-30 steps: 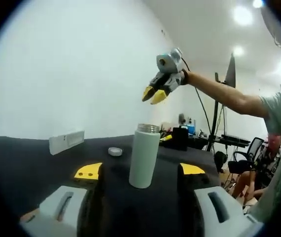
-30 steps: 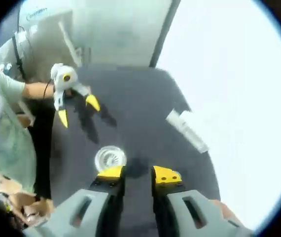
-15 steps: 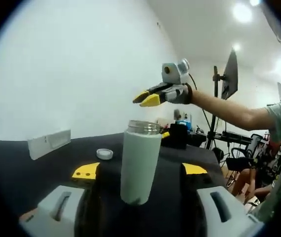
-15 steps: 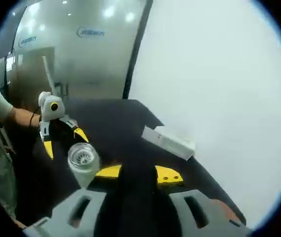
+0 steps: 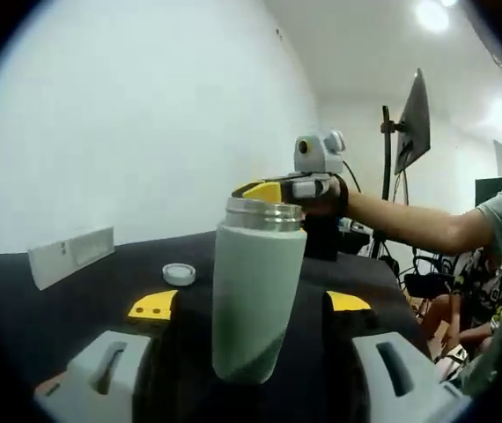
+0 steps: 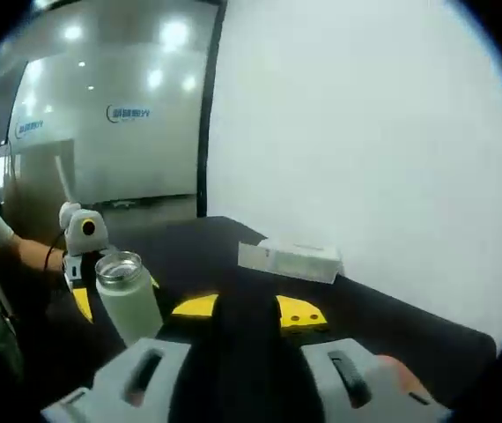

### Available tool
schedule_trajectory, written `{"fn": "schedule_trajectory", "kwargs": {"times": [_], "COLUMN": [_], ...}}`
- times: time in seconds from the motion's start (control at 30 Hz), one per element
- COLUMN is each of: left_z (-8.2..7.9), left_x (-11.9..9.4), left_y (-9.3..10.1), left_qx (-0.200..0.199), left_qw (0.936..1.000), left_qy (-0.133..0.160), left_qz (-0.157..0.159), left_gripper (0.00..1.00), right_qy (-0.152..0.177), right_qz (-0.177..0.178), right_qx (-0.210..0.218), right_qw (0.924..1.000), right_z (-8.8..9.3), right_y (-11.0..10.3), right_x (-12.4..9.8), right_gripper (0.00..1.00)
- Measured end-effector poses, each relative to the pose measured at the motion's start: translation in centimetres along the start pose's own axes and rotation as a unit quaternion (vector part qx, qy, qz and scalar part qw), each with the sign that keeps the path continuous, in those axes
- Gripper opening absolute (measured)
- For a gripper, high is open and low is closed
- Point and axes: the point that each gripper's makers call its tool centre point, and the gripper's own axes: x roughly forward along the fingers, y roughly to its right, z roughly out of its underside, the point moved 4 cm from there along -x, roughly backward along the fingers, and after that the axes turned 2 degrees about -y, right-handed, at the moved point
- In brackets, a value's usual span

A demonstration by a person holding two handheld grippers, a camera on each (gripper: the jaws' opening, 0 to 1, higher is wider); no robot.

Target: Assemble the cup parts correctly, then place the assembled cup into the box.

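In the left gripper view the cup body (image 5: 255, 291) stands between the left gripper's (image 5: 251, 304) fingers, but whether they touch its sides cannot be told; its foot blends into the dark desk (image 5: 75, 291); the right gripper (image 5: 273, 188) sits behind the cup's steel rim, its lower finger hidden, so its opening cannot be read; the small lid (image 5: 178, 274) is too small to show detail; the far clutter on the right is blurred; in the right gripper view the cup body (image 6: 128, 298) covers most of the left gripper (image 6: 82, 264); the white box (image 6: 291, 259) carries unreadable markings.
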Motion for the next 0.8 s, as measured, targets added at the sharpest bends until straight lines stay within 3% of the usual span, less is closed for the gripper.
{"fn": "schedule_trajectory", "kwargs": {"times": [0.33, 0.57, 0.8], "left_z": [0.0, 0.2, 0.4], "left_x": [1.4, 1.7, 1.7], "left_y": [0.3, 0.4, -0.1], "left_qx": [0.016, 0.021, 0.033], "left_qw": [0.9997, 0.9994, 0.9992], "left_qy": [0.005, 0.009, 0.011], "left_qz": [0.019, 0.026, 0.018], "left_gripper": [0.64, 0.61, 0.49], "right_qy": [-0.001, 0.001, 0.017], "right_qz": [0.004, 0.016, 0.024], "right_qx": [0.033, 0.067, 0.100], "right_qw": [0.9995, 0.9976, 0.9945], "right_z": [2.0, 4.4, 6.0], "right_y": [1.2, 1.5, 1.9], "right_x": [0.3, 0.2, 0.5], "right_gripper": [0.21, 0.21, 0.21]}}
